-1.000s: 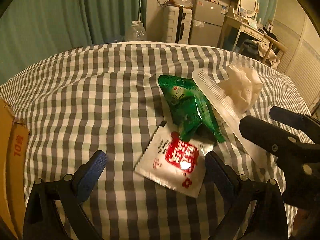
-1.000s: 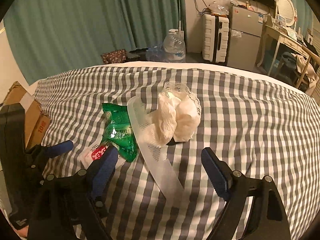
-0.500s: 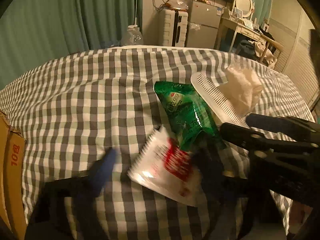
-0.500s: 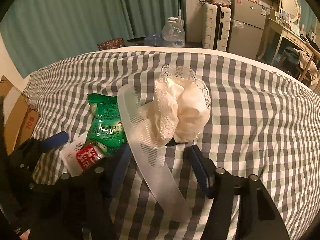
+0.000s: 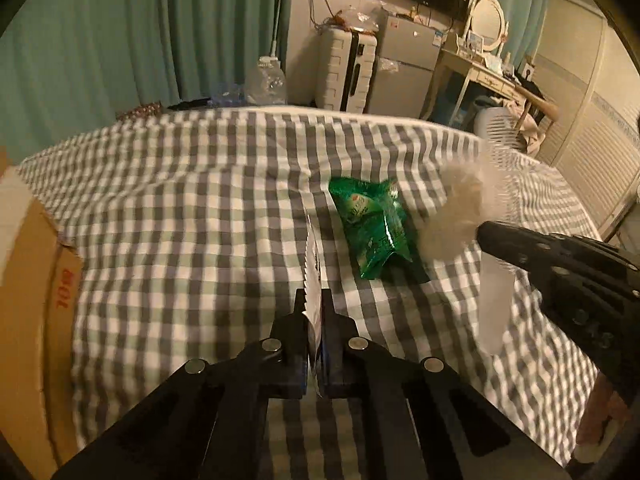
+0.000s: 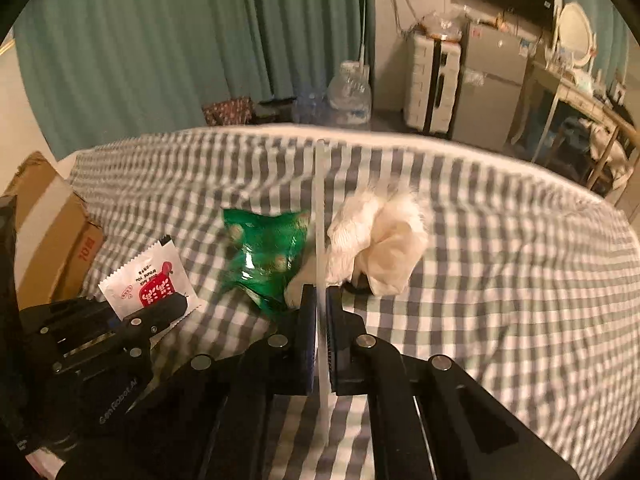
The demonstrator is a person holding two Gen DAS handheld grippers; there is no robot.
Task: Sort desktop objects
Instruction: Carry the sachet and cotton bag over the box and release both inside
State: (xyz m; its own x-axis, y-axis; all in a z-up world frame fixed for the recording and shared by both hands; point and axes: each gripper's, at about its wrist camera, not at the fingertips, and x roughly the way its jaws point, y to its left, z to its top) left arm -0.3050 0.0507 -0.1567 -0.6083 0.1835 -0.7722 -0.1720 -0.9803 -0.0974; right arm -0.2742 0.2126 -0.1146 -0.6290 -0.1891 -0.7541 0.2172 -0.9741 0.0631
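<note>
My left gripper (image 5: pixel 313 312) is shut on a white sachet with a red label (image 5: pixel 312 264), held edge-on above the checked cloth; the sachet also shows in the right wrist view (image 6: pixel 148 280). My right gripper (image 6: pixel 319 304) is shut on a translucent white comb (image 6: pixel 320 216), lifted and seen edge-on; the comb also shows in the left wrist view (image 5: pixel 496 176). A green snack packet (image 5: pixel 372 228) lies on the cloth between them. A crumpled white lace cloth (image 6: pixel 380 248) lies right of the packet, beside the comb.
A cardboard box (image 5: pixel 28 300) stands at the left edge of the checked surface (image 5: pixel 180 220). Beyond the far edge are green curtains, a water bottle (image 6: pixel 352 96), a white suitcase (image 5: pixel 348 72) and a dressing table.
Both grippers went from open to shut. The left one took hold of the sachet and lifted it; the right one took hold of the comb and raised it on edge.
</note>
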